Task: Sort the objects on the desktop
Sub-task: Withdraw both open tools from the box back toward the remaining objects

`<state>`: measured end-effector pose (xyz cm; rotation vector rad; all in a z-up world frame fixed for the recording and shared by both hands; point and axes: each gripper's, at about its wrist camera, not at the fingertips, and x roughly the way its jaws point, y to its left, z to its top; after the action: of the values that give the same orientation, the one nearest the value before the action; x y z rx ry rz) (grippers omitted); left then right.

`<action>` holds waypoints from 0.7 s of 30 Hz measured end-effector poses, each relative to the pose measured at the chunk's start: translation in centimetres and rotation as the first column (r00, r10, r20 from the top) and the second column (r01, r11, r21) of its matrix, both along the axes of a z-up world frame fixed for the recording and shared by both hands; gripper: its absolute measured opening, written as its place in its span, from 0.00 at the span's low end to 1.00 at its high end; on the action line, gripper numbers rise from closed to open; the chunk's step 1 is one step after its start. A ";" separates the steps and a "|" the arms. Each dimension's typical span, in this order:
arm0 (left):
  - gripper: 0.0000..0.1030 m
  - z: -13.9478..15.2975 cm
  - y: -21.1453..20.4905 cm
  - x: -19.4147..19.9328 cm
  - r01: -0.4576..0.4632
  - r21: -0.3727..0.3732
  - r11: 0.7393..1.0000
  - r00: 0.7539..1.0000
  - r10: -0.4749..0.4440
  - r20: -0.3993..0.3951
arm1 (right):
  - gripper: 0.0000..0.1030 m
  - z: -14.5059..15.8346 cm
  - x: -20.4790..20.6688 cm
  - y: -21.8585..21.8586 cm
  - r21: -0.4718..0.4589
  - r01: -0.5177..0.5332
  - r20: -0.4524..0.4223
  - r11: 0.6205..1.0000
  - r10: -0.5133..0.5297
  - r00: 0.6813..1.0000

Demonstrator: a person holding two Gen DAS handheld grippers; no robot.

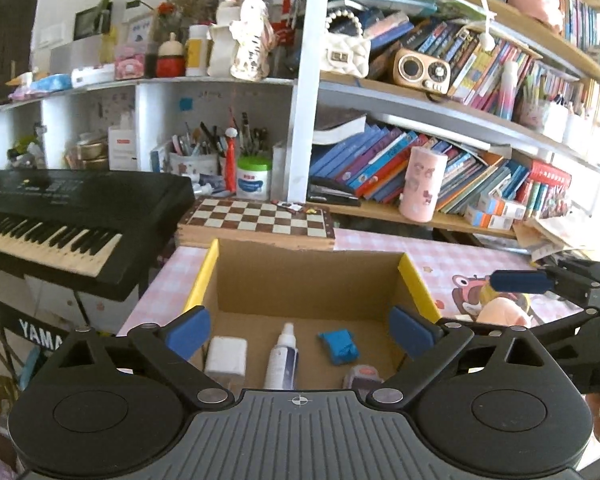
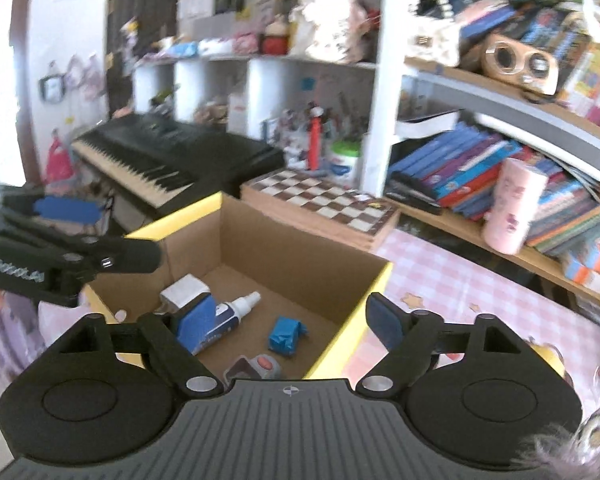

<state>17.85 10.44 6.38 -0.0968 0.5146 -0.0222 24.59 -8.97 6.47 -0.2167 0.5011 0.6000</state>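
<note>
An open cardboard box [image 1: 308, 280] with yellow flaps stands on the pink checked desk; it also shows in the right wrist view [image 2: 260, 236]. Inside lie a white block [image 1: 226, 356], a white spray bottle [image 1: 282, 358], a crumpled blue object [image 1: 339, 346] and a small grey device with a red button [image 1: 362, 376]. The same bottle [image 2: 230, 316], blue object [image 2: 286, 334] and device [image 2: 258, 366] show in the right wrist view. My left gripper [image 1: 300, 336] is open and empty above the box. My right gripper [image 2: 290, 320] is open and empty over the box's right side.
A chessboard [image 1: 256, 218] lies behind the box, a black keyboard [image 1: 60, 216] to its left. A pink cup [image 1: 422, 188] and bookshelves stand at the back right. A plush toy [image 1: 500, 310] lies on the desk right of the box; fluffy toys [image 2: 580, 432] lie bottom right.
</note>
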 end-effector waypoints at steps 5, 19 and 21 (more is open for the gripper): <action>0.96 0.0 0.6 -3.8 -0.032 -0.010 0.999 0.999 0.032 0.013 | 0.80 -0.1 -3.3 -0.5 0.031 0.078 0.016 0.996 -0.079 0.997; 0.96 -1.3 1.0 -13.2 -0.050 -0.050 0.997 0.999 0.050 -0.003 | 0.80 -2.1 -14.5 -0.7 0.078 0.226 0.018 0.971 -0.228 0.973; 0.96 -1.7 1.3 -14.2 -0.055 -0.073 0.996 0.998 0.054 -0.016 | 0.80 -2.7 -15.9 -0.6 0.067 0.239 0.012 0.969 -0.240 0.971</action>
<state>3.68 11.70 4.71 -0.1824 0.5251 0.0129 8.73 -9.61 3.77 -0.0980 0.4789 0.3772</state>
